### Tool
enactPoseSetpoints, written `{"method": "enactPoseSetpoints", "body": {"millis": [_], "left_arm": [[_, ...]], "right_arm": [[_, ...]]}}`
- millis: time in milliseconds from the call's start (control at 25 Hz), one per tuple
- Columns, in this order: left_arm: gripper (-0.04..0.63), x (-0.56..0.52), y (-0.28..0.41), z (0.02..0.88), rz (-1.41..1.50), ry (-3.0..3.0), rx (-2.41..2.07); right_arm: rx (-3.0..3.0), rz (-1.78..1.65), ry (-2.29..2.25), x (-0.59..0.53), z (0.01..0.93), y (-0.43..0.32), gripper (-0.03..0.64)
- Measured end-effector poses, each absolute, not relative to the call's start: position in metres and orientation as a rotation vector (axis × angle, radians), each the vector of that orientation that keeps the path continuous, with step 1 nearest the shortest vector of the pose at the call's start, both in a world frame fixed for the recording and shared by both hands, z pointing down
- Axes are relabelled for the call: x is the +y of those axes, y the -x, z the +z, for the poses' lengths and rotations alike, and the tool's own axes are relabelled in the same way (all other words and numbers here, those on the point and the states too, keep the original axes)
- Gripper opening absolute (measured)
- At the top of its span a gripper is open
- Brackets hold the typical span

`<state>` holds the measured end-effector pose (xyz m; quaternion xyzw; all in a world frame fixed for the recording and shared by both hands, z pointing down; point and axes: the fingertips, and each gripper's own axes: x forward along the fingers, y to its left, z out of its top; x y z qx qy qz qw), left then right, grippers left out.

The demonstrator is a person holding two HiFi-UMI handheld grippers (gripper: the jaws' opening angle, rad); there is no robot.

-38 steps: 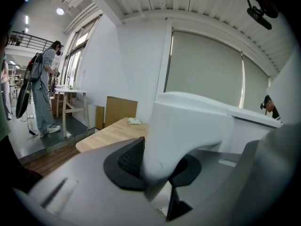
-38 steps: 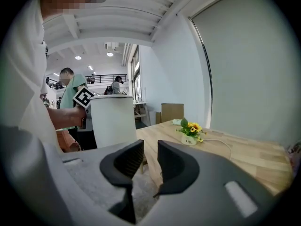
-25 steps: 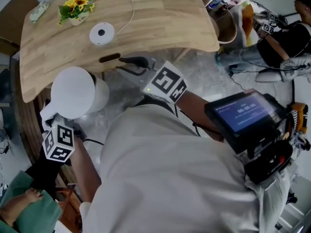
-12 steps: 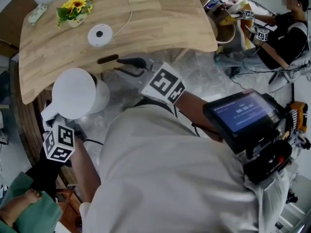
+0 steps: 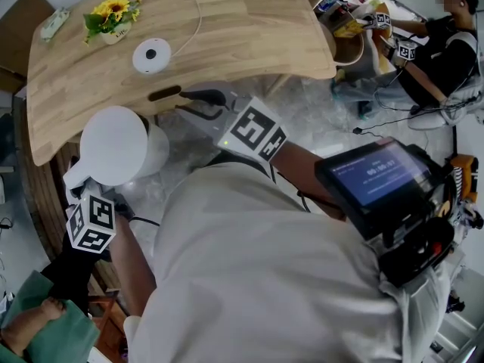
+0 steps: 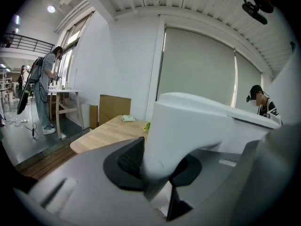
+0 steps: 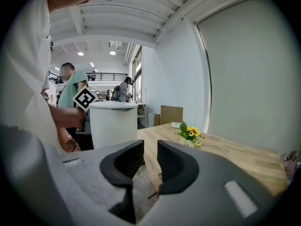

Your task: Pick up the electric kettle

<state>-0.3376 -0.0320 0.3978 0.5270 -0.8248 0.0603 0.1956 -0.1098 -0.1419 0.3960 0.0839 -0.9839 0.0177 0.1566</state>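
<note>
The left gripper (image 6: 157,171) has its jaws pinching the white handle of the electric kettle (image 5: 117,144), with the dark pads pressed on either side of the handle's lower part. From the head view the kettle hangs upright at the near left corner of the tabletop (image 5: 242,29), beyond its edge. It is well apart from its round base (image 5: 151,54), which sits on the wood with the cord (image 5: 190,23) looping to the far side. A small pot of sunflowers (image 5: 110,12) stands just left of the base.

The right gripper (image 7: 149,157) points at the near edge of the tabletop with its jaws a narrow gap apart and nothing between them.

The lift itself looks done, so the step in hand is holding the kettle steady. Its body hangs to one side of the handle, so the weight will try to swing it down. The pinch should be firm and the wrist level, with the lid facing up. If the kettle tips, the free right gripper could steady the far wall of the body.
</note>
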Motion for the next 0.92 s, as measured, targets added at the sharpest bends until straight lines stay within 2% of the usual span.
{"method": "enactPoseSetpoints", "body": {"millis": [920], "left_arm": [[0.089, -0.068, 0.333, 0.414, 0.143, -1.551, -2.261]], "right_arm": [[-2.772, -0.005, -0.331, -0.157, 0.405, 0.09, 0.094]]}}
